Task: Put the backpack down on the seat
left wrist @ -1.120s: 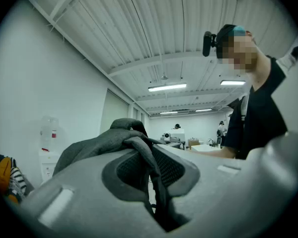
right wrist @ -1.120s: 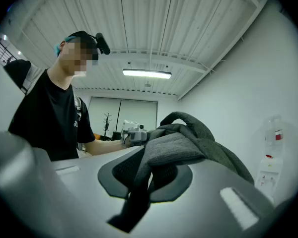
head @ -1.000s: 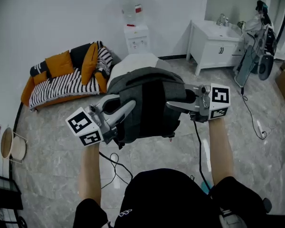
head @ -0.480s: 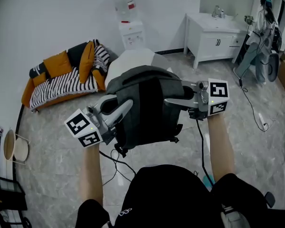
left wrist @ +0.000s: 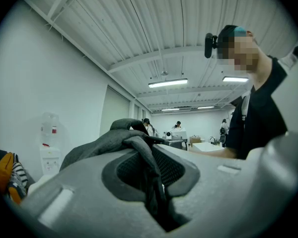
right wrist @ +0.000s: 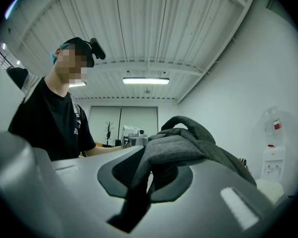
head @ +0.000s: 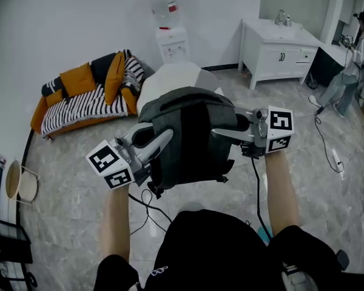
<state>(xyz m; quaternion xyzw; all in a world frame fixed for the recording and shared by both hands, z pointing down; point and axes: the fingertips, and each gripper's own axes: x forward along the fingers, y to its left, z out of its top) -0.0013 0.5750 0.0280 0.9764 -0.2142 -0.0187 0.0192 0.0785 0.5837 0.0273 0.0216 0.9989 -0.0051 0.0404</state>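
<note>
grey backpack (head: 188,132) aloft — left gripper (head: 165,136), right gripper (head: 218,132) each clamped on its fabric

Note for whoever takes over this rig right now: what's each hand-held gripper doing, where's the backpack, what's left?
Left hand-held gripper: shut on grey fabric of the backpack.
Right hand-held gripper: shut on the backpack too, on its other side.
Backpack: hangs between both, off the floor, with the white seat just beyond it.
Done: backpack picked up.
Left: bring it over the seat, set it down, release.
</note>
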